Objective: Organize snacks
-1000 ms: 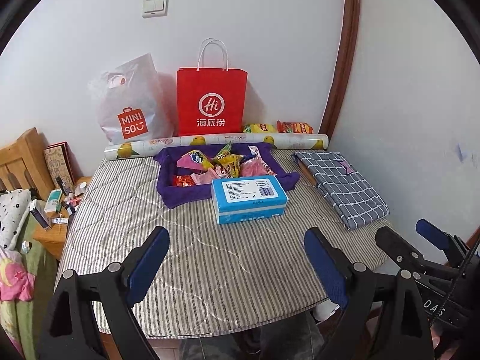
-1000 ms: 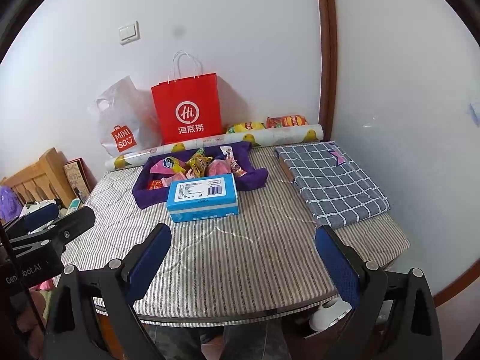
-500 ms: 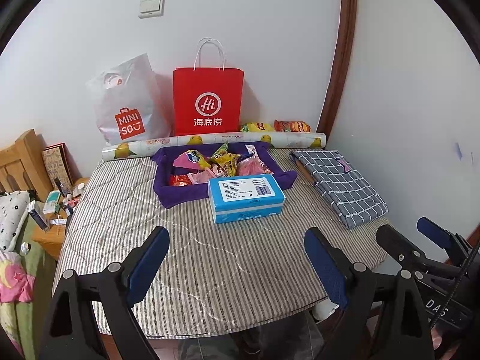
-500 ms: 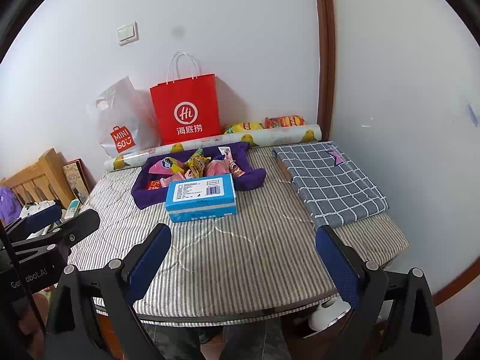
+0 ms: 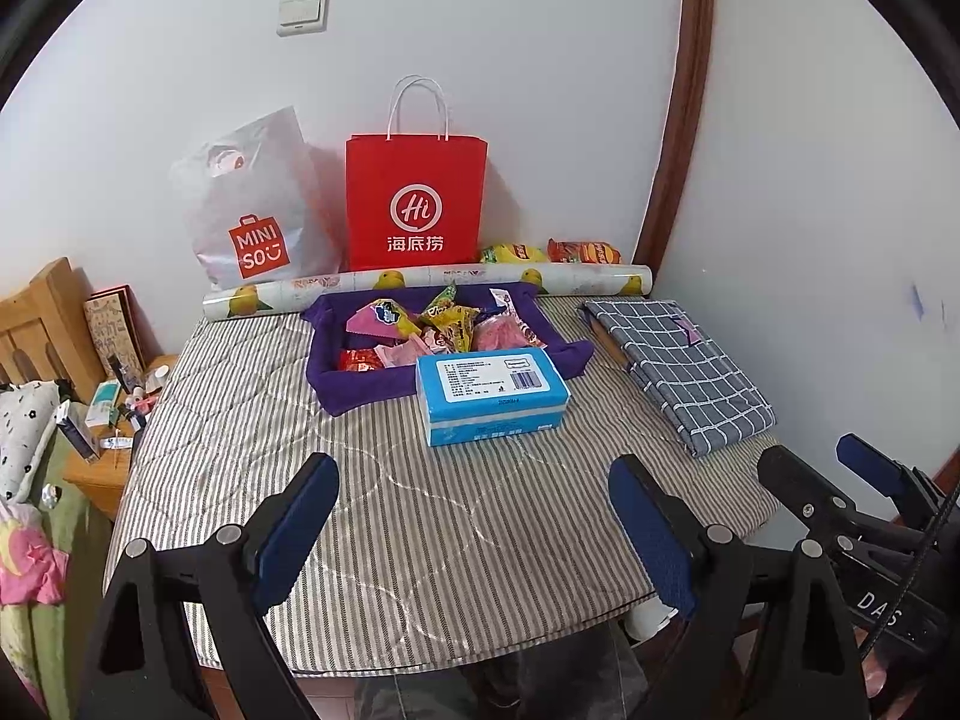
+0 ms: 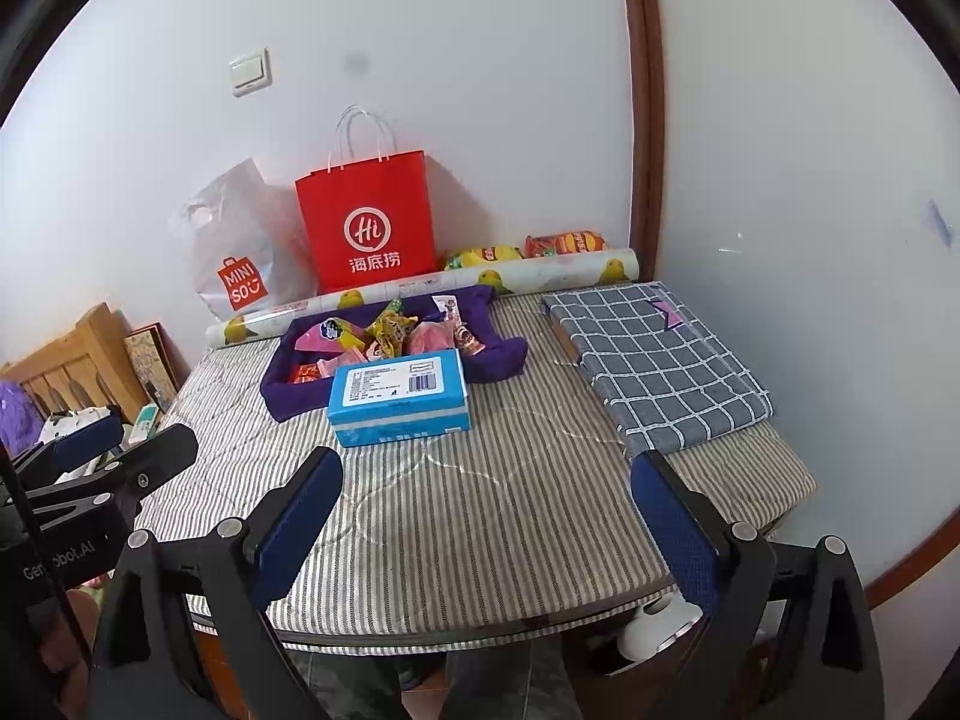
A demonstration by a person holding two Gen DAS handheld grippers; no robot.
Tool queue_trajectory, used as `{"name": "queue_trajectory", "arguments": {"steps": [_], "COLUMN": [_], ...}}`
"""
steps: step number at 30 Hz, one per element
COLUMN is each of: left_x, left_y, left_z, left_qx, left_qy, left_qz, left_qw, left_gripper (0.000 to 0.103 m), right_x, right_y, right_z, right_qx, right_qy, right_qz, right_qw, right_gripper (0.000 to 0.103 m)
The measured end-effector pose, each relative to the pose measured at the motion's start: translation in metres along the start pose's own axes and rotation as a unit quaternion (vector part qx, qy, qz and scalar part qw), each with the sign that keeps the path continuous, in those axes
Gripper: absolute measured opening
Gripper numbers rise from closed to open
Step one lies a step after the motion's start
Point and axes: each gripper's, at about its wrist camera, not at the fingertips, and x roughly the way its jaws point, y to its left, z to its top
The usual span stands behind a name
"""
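A purple fabric tray point(image 5: 336, 375) point(image 6: 282, 396) holds several bright snack packets point(image 5: 447, 324) point(image 6: 390, 330) on the striped table top. A blue tissue box point(image 5: 492, 390) point(image 6: 399, 396) lies against the tray's front edge. A yellow packet point(image 5: 513, 253) and a red packet point(image 5: 585, 252) lie by the wall behind a printed paper roll point(image 5: 420, 282). My left gripper point(image 5: 474, 480) hovers open over the near table edge, well short of the box. My right gripper point(image 6: 489, 468) is open too, with nothing between its fingers.
A red paper bag point(image 5: 414, 204) and a white plastic shopping bag point(image 5: 252, 222) stand against the back wall. A folded checked cloth point(image 5: 684, 366) lies at the table's right. A cluttered wooden nightstand point(image 5: 102, 450) sits at the left. White walls close the back and right.
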Motion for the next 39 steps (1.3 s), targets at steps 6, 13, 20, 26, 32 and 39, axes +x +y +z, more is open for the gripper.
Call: {"name": "queue_trajectory", "arguments": {"steps": [6, 13, 20, 26, 32, 39], "left_x": [0.0001, 0.0004, -0.0001, -0.0003, -0.0010, -0.0040], "left_y": [0.0003, 0.0007, 0.0012, 0.0015, 0.0021, 0.0007], "left_z": [0.0002, 0.0000, -0.0007, -0.0011, -0.0006, -0.0003], "left_qx": [0.000, -0.001, -0.002, -0.003, -0.003, -0.002], "left_qy": [0.001, 0.001, 0.000, -0.001, -0.002, -0.003], "left_qz": [-0.001, -0.001, -0.001, 0.000, -0.002, -0.001], "left_qw": [1.0000, 1.0000, 1.0000, 1.0000, 1.0000, 1.0000], "left_gripper": [0.091, 0.091, 0.091, 0.091, 0.091, 0.091], "right_x": [-0.0011, -0.0013, -0.0040, -0.0048, -0.0067, -0.0082], "right_y": [0.0016, 0.0012, 0.0032, 0.0048, 0.0053, 0.0068], "right_z": [0.0005, 0.0008, 0.0010, 0.0008, 0.0001, 0.0001], "right_qx": [0.001, 0.001, 0.000, 0.001, 0.001, 0.002], "right_qy": [0.000, 0.000, -0.004, -0.004, -0.007, -0.008], "right_qz": [-0.001, -0.001, 0.000, -0.001, 0.000, 0.002], "right_qw": [1.000, 1.000, 1.000, 1.000, 1.000, 1.000], "right_gripper": [0.096, 0.096, 0.096, 0.096, 0.096, 0.096]}}
